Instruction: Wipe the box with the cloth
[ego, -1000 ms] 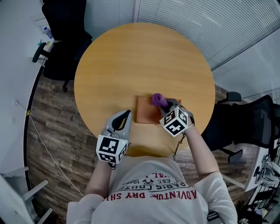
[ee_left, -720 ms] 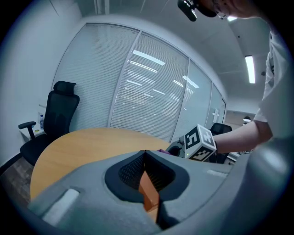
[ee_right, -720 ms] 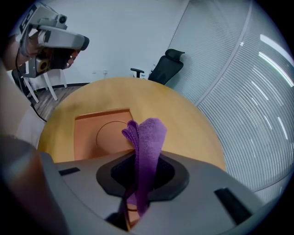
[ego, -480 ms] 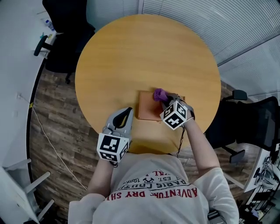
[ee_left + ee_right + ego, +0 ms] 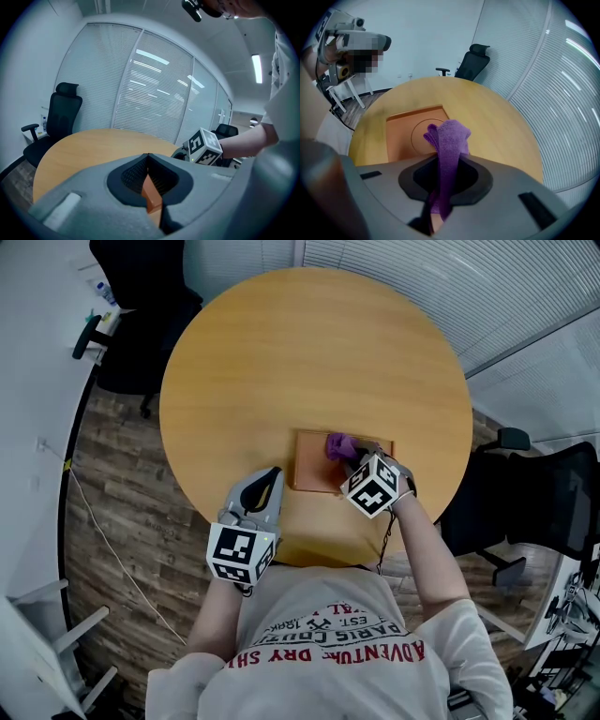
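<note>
Plainly, the round wooden bench (image 5: 281, 352) was the largest thing in the head view. It stood on a plank floor (image 5: 112, 512), with one black office chair (image 5: 141, 324) at its far left and another (image 5: 544, 512) to its right.

The flat orange-brown box (image 5: 314, 474) lay on the near right part of the bench. In the right gripper view its top (image 5: 405, 129) showed a shallow circle pressed into it.

The right gripper (image 5: 352, 461) reached over the box from the near right edge. Its claw (image 5: 447, 161) was clamped on the purple cloth (image 5: 449, 140), which stood up in a folded bunch from between the jaws. From above, the cloth (image 5: 339, 444) sat over the far part of the box's top. Whether it pressed on the surface could not be told.

The left gripper (image 5: 272, 478) rested at the near edge of the bench, just left of the box's near left corner. Its claw (image 5: 148, 157) was closed, the jaws meeting at the tips with nothing gripped. Only a sliver of orange-brown surface showed through the slit below the tips.
</note>
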`<state>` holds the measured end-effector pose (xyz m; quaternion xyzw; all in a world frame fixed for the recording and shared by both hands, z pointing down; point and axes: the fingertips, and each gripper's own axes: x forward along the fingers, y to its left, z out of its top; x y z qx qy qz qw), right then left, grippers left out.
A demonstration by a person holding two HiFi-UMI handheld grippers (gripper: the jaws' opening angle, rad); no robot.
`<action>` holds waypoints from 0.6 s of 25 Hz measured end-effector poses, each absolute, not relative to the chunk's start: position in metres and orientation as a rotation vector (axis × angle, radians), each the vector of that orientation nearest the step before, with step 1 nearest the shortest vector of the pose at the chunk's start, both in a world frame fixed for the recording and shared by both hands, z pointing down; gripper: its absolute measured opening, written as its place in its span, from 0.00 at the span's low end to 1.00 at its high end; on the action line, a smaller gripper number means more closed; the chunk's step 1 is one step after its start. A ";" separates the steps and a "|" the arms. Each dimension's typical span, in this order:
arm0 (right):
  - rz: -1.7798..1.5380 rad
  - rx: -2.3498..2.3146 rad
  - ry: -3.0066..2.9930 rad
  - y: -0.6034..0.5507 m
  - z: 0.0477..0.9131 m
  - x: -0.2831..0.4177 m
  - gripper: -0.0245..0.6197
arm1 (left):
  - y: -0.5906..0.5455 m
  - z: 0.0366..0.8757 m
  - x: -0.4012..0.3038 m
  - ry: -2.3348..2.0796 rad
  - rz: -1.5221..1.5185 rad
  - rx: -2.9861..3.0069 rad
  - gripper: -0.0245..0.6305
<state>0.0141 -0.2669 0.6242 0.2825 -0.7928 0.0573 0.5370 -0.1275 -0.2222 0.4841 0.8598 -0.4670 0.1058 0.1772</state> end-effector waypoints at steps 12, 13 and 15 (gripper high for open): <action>0.113 0.631 -1.888 -0.222 0.624 0.016 0.14 | -0.197 0.474 -0.116 -1.337 0.287 2.449 0.05; 0.111 0.624 -1.888 -0.217 0.624 0.016 0.14 | -0.194 0.474 -0.115 -1.338 0.289 2.449 0.05; 0.109 0.609 -1.892 -0.209 0.624 0.016 0.14 | -0.187 0.472 -0.112 -1.343 0.287 2.449 0.05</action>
